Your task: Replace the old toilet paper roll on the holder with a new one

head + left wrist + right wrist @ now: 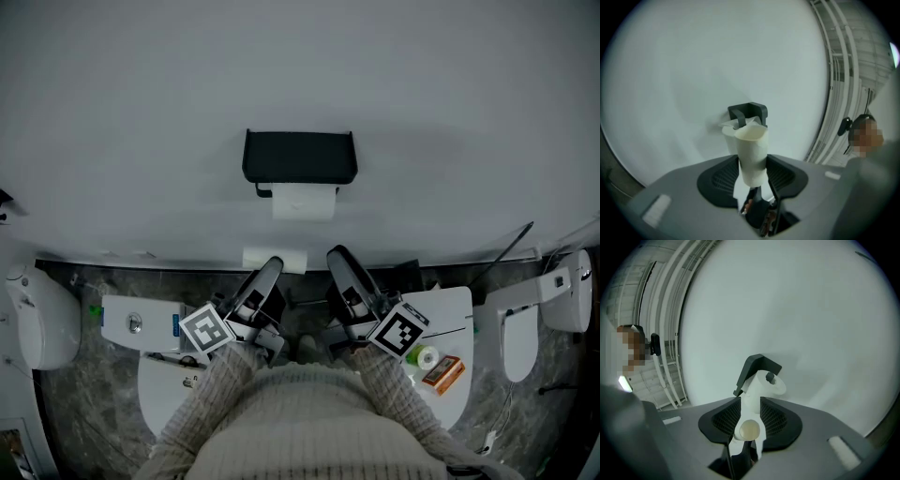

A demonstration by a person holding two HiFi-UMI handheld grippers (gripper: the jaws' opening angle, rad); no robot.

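Roll below holder, bare wall around

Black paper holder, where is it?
In the head view the black box-shaped toilet paper holder is fixed to the middle of the white wall, right above the white paper roll it carries.

Holder on the wall at upper centre, a roll hanging just under it. Lower, mid-frame, a second roll sits between the jaws of the left gripper, with the right gripper at its right end. At lower right, tape lies left of a box on a flat top.
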